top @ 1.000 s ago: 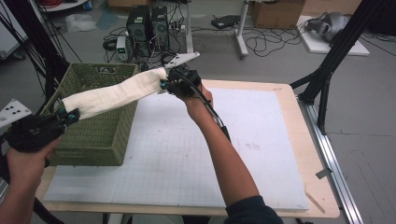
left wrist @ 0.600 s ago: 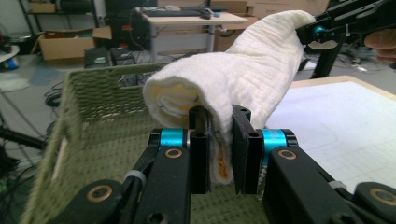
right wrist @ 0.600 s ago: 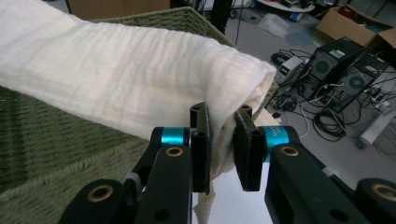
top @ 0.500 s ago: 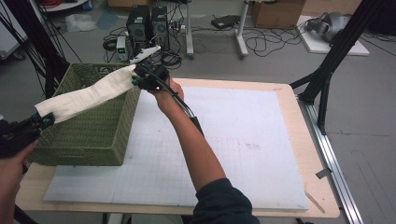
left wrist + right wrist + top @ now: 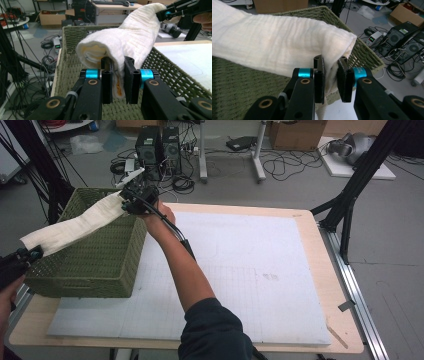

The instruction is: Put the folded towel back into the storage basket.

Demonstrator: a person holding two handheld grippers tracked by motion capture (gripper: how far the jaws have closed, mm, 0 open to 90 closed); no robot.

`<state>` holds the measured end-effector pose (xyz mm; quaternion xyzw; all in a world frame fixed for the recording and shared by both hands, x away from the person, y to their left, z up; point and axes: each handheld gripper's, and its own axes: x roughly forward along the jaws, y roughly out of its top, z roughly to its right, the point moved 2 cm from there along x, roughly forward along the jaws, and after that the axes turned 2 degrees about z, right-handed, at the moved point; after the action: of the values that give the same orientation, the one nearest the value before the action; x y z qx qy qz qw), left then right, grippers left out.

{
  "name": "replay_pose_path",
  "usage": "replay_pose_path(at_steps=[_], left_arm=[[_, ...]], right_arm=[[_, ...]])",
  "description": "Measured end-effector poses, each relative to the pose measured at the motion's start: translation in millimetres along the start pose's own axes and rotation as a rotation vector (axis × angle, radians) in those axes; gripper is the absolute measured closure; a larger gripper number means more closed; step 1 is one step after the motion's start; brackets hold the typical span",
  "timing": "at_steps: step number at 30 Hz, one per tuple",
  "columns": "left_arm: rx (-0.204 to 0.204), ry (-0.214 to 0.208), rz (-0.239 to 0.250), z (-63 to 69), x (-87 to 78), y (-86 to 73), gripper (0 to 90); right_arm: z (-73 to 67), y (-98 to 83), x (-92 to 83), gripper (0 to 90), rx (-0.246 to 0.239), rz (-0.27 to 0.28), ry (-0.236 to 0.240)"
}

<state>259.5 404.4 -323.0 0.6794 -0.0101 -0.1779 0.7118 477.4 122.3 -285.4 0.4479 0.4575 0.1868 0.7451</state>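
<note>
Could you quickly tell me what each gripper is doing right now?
Left gripper: shut on one end of the towel.
Right gripper: shut on the other end.

Our right arm stretches toward eleven o'clock, its right tool (image 5: 131, 200) raised with jaws clamped tight. Our left hand (image 5: 7, 285) sits low at nine o'clock, the left tool (image 5: 31, 253) aimed toward one o'clock, jaws likewise pinched nearly together.

Towel (image 5: 75, 226) above green basket (image 5: 102, 262)
</note>
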Motion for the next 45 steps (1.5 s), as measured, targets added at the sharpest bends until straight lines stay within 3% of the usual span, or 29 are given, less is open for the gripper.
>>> replay_pose_path(at_steps=[6,9,13,15,16,18,20,24,30,32,35,42,45], left_arm=[[-0.005,0.020,-0.015,-7.1,0.2,-6.6,78.6],[-0.008,0.032,-0.028,-10.3,2.7,-8.3,78.3],[-0.016,0.032,-0.079,-13.3,13.2,-12.4,76.5],[-0.029,0.040,-0.106,-14.2,17.3,-14.8,66.4],[-0.031,0.062,-0.101,-14.5,16.8,-15.0,53.9],[-0.032,0.101,-0.050,-15.4,10.8,-12.4,38.3],[-0.032,0.109,-0.017,-16.5,4.0,-7.7,34.3],[-0.035,0.093,0.019,-13.4,-2.7,-0.6,34.0],[-0.036,0.011,0.047,6.6,5.0,-0.5,28.3],[-0.049,-0.030,0.045,14.5,10.6,-0.5,23.5],[-0.049,-0.057,0.038,25.8,19.8,0.3,18.7],[-0.043,-0.154,0.035,54.6,39.0,0.5,18.9],[-0.022,-0.194,0.028,69.1,47.8,1.1,19.3]], right_arm=[[-7.5,6.7,17.0,78.6,-0.009,-0.009,0.002],[-10.2,6.4,27.0,78.6,-0.017,-0.026,-0.020],[-13.3,2.4,39.0,78.0,-0.008,-0.051,-0.042],[-13.4,-1.5,46.0,69.7,-0.009,-0.076,-0.056],[-13.5,-3.8,49.1,65.8,-0.010,-0.096,-0.057],[-13.1,-6.9,51.1,59.5,-0.014,-0.101,-0.062],[-10.3,-7.9,48.4,54.9,-0.007,-0.089,-0.068],[-4.7,-7.2,33.0,50.3,-0.005,-0.052,-0.052],[8.6,-19.5,2.0,42.1,0.007,-0.018,-0.017],[15.4,-29.7,-13.6,39.8,0.019,-0.001,-0.009],[28.1,-48.8,-34.7,33.7,0.037,0.014,0.000],[48.5,-89.0,-79.5,22.3,0.107,0.046,-0.004],[55.2,-106.1,-100.5,17.1,0.132,0.066,-0.008]])
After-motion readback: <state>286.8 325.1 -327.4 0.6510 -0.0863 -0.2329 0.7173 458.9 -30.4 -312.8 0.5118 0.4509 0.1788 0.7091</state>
